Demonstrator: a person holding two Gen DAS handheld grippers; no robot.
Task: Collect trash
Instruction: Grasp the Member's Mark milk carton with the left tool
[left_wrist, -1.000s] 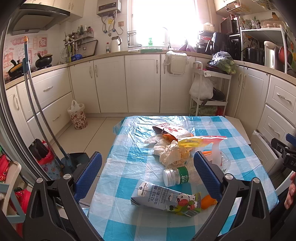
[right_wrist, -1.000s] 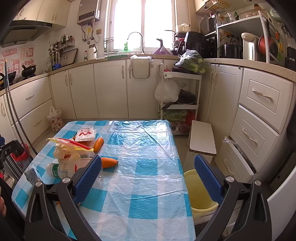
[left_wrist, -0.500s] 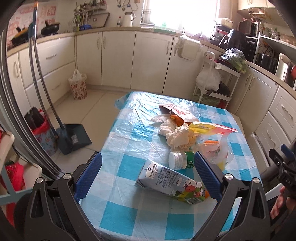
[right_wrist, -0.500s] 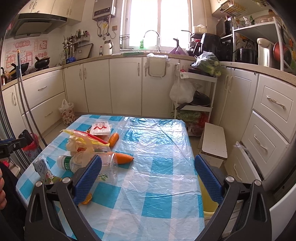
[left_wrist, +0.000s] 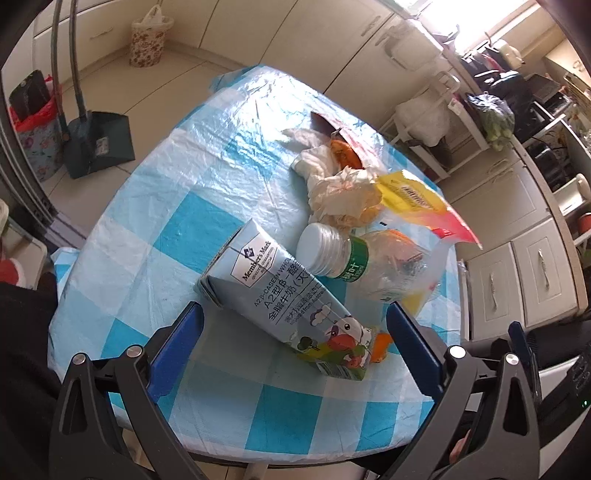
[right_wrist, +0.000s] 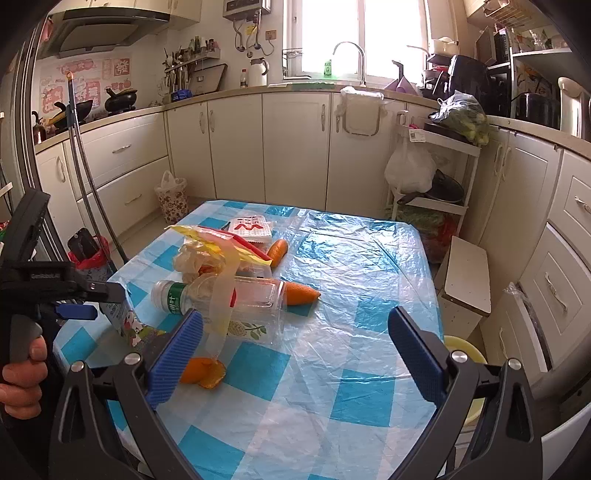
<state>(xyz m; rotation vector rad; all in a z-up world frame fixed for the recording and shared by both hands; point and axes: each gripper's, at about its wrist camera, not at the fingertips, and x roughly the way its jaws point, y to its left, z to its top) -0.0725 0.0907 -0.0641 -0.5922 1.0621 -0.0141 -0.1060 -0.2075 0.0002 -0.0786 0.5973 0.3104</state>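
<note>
Approach step, judging by the layout — the left hand-held gripper hangs over the milk carton, jaws spread wide and empty, blue pads either side of the carton's lower half but not touching it. Nothing collected yet as far as these views show; all the trash lies on the bench.

Next move probably calls for lowering the left hand-held gripper onto the carton and closing across its narrow faces. The carton lies at a slant to the jaws, so a small wrist twist may be needed. Right hand-held gripper is also spread, empty, hovering over the near bench edge beside the pile.

Carton: pale blue, lying on its side, cartoon print at the near end, looks partly flattened — likely light. Its far edge sits just beside the plastic bottle, white cap, green label. An orange peel scrap touches its near corner. Behind: crumpled tissue, a yellow-red zip bag. A yellow bin sits on the floor by the bench's right edge — likely the drop spot.
</note>
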